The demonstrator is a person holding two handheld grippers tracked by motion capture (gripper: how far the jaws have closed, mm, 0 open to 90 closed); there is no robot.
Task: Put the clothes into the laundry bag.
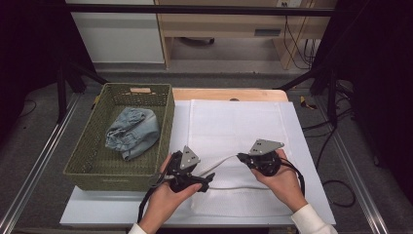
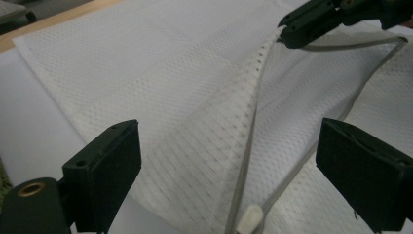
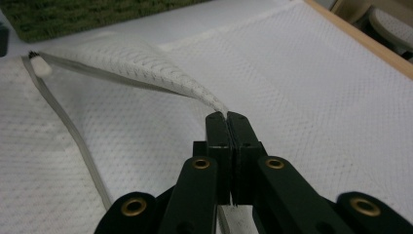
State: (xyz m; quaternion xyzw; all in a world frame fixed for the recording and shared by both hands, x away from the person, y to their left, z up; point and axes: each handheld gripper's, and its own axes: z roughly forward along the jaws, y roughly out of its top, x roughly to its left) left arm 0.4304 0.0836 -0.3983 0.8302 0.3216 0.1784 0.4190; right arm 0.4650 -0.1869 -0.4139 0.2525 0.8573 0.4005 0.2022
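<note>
Nearest the person, the left gripper hangs low over the front edge of the white mesh laundry bag, its jaws spread wide and empty. In the left gripper view they stand either side of the bag's zipper pull, a small white tab where the two zipper tapes meet, and touch neither it nor the cloth.

Just beyond and to the right, the right gripper has its jaws pressed together on the upper edge of the bag's opening. In the right gripper view the black fingertips pinch the mesh hem and lift it off the lower layer, so the mouth gapes in a shallow arch back toward the pull.

The bag itself lies flat on the white table, long side running away from the person. Left of it stands a green woven basket holding a crumpled pair of blue jeans.

The step in hand looks like opening the bag: one side held up, the zipper about half undone. The next move probably calls for the left gripper to sink and close on the pull or the lower hem, then draw away from the right one to widen the mouth while the right keeps its pinch.
</note>
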